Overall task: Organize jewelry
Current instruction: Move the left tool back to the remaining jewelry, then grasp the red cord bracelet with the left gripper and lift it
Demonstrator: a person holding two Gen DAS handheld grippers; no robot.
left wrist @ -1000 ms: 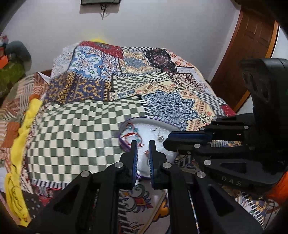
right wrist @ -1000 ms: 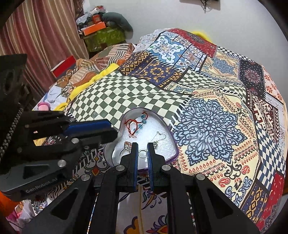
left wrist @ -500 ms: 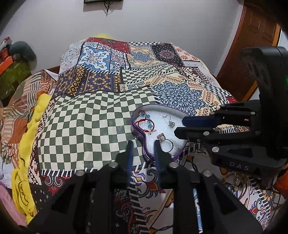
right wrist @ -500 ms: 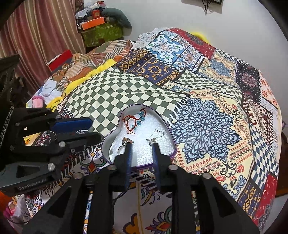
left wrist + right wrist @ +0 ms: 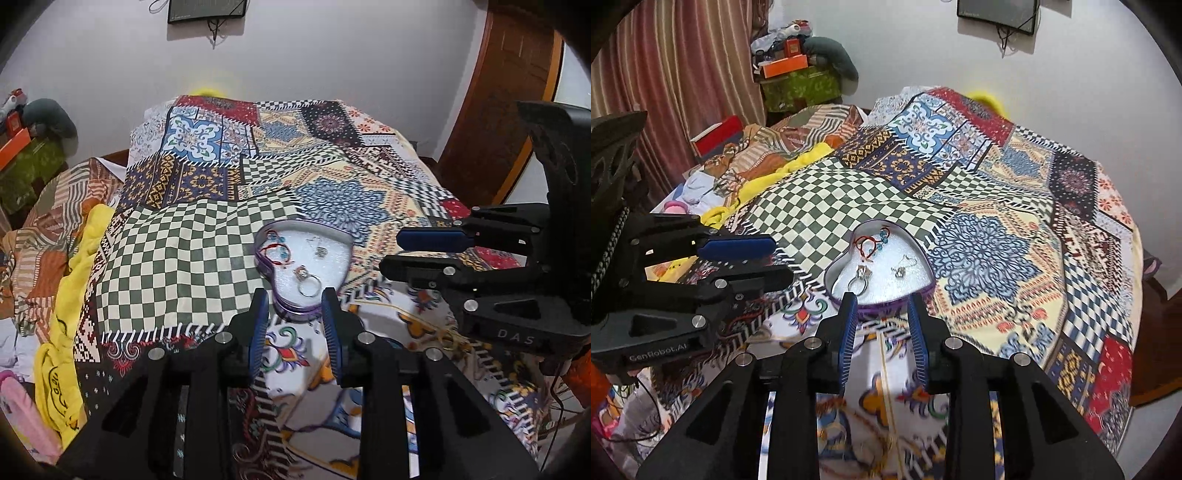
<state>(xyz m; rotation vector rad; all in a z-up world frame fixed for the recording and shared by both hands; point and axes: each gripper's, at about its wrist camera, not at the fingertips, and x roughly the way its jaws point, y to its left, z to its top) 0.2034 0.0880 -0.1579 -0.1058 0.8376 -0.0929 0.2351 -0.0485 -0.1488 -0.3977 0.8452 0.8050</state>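
A heart-shaped tin [image 5: 295, 308] with a purple wall and white lining lies on the patterned bedspread. Inside it lie a red cord bracelet with blue beads [image 5: 275, 253], a silver ring with a stone [image 5: 306, 282] and a small silver earring [image 5: 320, 251]. My left gripper [image 5: 294, 297] hovers open just short of the tin's pointed end, with nothing between its pads. My right gripper [image 5: 881, 300] is open and empty too, above the tin's near wall [image 5: 882, 308]. In the right wrist view the ring [image 5: 860, 278] lies just beyond its fingertips, and the left gripper [image 5: 781, 260] stands to the left.
The bedspread [image 5: 192, 266] covers the whole bed. A yellow cloth [image 5: 66, 295] and striped bedding are bunched along its left side. A thin yellowish strand [image 5: 886, 369] lies on the cover below the tin. A wooden door [image 5: 509, 92] stands at the right, a curtain [image 5: 665, 74] and stacked boxes [image 5: 798, 81] at the left.
Both grippers went from shut to open and drew back and up from the tin. The ring seen between the right fingertips now lies loose on the white lining.
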